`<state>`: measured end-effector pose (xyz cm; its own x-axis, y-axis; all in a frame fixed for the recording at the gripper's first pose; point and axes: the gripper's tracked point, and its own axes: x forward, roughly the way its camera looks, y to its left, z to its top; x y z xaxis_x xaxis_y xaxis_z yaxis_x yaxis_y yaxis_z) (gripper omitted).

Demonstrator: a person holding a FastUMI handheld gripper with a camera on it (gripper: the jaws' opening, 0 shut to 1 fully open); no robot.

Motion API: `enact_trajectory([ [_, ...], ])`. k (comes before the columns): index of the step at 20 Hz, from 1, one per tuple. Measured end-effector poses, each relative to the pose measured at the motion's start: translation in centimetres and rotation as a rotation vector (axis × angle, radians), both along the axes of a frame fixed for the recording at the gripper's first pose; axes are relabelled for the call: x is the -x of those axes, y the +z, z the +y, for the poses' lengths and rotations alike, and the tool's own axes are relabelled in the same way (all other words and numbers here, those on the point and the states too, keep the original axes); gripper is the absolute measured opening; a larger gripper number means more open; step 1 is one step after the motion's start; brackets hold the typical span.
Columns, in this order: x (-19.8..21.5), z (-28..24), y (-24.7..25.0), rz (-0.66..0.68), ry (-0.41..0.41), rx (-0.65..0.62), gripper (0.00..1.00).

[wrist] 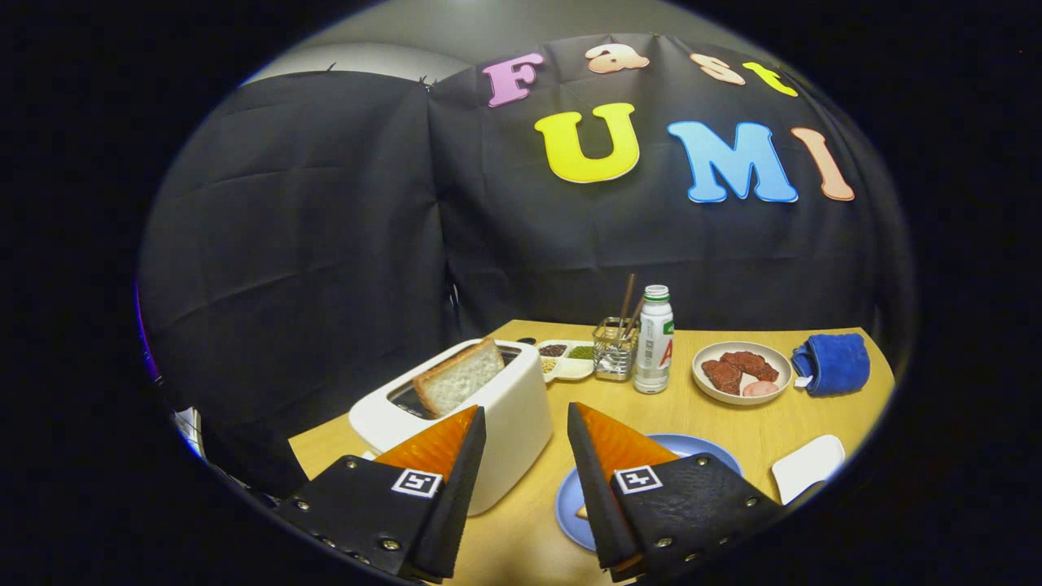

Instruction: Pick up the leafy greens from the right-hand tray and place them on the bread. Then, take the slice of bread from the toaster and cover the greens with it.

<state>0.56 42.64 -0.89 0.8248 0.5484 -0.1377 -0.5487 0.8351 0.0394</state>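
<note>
The gripper (527, 427), fingers apart and empty, hovers above a wooden table (716, 423), likely approaching the bread slice (458, 377) standing in the white toaster (505, 423) just ahead, to grasp next.

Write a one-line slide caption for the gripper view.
Open gripper above the table, a bread slice standing in the white toaster beside the blue plate.

Gripper (526, 415) fingers spread apart, nothing between them, above wooden table (716, 423); white toaster (488, 407) with bread slice (457, 377) just ahead left, blue plate (700, 449) under right finger, white tray (807, 465) beside it
</note>
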Motion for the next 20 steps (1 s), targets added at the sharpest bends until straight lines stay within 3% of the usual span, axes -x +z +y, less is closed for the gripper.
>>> enact_trajectory([
  [6,0.4,5.6,-0.2,-0.084,-0.082,0.064,0.63],
  [9,0.7,8.6,-0.9,-0.082,-0.062,0.078,0.63],
  [18,-3.0,9.6,-1.6,-0.09,-0.21,0.124,0.59],
  [19,-3.5,9.4,-1.7,-0.086,-0.241,0.129,0.52],
  [20,-3.9,9.3,-1.7,-0.088,-0.262,0.131,0.28],
])
